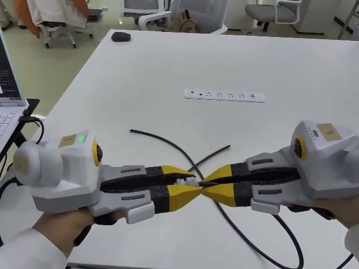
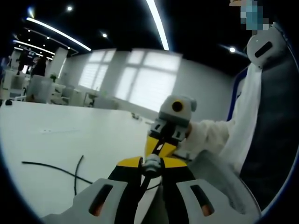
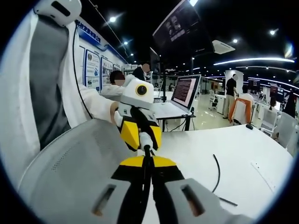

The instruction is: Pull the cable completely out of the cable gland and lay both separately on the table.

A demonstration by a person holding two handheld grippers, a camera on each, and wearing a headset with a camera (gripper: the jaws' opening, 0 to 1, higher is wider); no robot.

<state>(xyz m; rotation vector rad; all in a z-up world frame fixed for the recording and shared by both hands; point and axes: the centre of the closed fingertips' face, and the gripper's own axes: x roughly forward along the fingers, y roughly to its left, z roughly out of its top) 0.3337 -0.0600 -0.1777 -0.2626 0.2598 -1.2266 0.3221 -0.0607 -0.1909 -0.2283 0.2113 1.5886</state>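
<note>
Gripping the left hand-held gripper (image 1: 193, 184) from below with the left hand (image 1: 61, 227), white sleeve (image 1: 25, 252) at the wrist. Pointing it rightward, roughly level, jaws pinched on the gland (image 2: 152, 164). Holding the right hand-held gripper (image 1: 206, 189) in the right hand (image 1: 343, 210), pointed leftward and tilted slightly down, jaws closed tight on the cable (image 3: 147, 154). Facing nose to nose just above the surface, yellow tips all but touching, both arms drawn in low in front of the body.

Grey, yellow-tipped hand-held grippers (image 1: 189, 188) (image 1: 211, 189) below white sleeves (image 1: 22, 252).
</note>
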